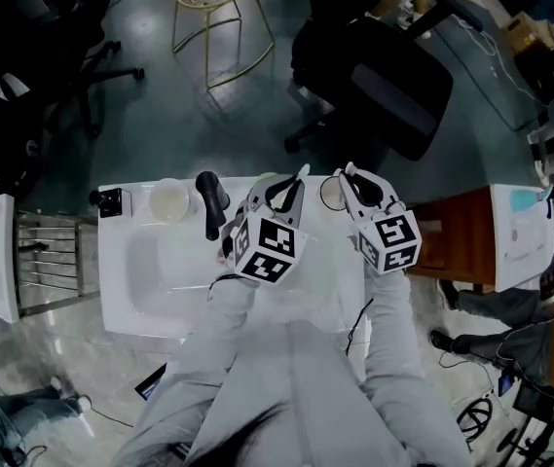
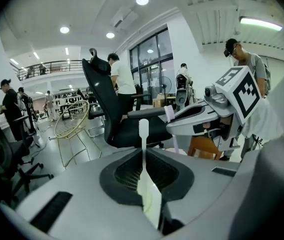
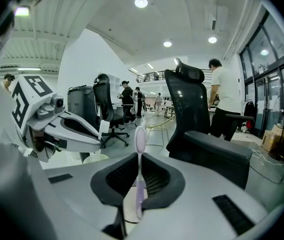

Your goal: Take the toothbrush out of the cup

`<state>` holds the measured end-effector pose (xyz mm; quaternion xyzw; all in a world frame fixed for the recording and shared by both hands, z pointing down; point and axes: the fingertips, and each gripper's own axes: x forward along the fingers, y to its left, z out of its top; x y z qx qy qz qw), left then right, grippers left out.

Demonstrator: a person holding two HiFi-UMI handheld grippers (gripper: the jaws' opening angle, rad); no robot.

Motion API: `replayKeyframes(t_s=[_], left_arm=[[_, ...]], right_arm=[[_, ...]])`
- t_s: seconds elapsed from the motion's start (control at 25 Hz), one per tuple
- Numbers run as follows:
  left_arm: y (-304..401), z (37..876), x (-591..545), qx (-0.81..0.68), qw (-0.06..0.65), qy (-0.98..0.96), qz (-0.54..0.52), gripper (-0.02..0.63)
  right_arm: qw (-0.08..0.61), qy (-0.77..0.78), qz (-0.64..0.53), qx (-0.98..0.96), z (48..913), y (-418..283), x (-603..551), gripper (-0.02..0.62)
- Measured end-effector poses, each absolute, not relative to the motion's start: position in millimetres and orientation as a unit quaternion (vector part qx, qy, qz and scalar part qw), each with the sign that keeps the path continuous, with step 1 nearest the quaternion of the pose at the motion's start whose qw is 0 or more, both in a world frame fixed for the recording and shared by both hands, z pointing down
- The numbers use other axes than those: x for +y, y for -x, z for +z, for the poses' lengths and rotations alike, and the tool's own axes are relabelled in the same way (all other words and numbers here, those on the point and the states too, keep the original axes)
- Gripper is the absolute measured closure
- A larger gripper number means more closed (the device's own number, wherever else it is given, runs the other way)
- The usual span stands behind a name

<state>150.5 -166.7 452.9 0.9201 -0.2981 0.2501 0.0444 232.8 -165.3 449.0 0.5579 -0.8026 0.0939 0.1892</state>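
between left gripper (image 2: 142,156) clenched jaws: white plastic toothbrush (image 2: 143,129), head up, above white ceramic washbasin (image 1: 135,280). right gripper (image 3: 139,169) just beside, clamped on lilac plastic toothbrush (image 3: 140,136). black tap (image 1: 212,205) at basin rear; black office chair (image 1: 393,90) beyond.

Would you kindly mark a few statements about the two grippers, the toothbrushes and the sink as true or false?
1. The left gripper is shut on a pale white plastic toothbrush. True.
2. The right gripper is empty. False: it is shut on a lilac plastic toothbrush.
3. The gold wire stool stands in the sink. False: it stands on the floor beyond it.
4. The white sink has a black tap. True.
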Motion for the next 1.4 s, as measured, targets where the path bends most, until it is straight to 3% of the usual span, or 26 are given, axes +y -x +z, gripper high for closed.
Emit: replayKeyframes(t_s=[0.8,1.4], left_arm=[[-86.2,340.6,-102.9,-0.331,0.048,-0.936,0.107,0.565],[-5.9,339.6,-59.8,-0.371,0.072,-0.922,0.087,0.565]], right_arm=[[0.107,-0.581,0.025,-0.806,359.5,-215.4,-85.7,0.56],[0.084,-0.533,0.022,-0.842,356.5,-165.7,-26.1,0.56]])
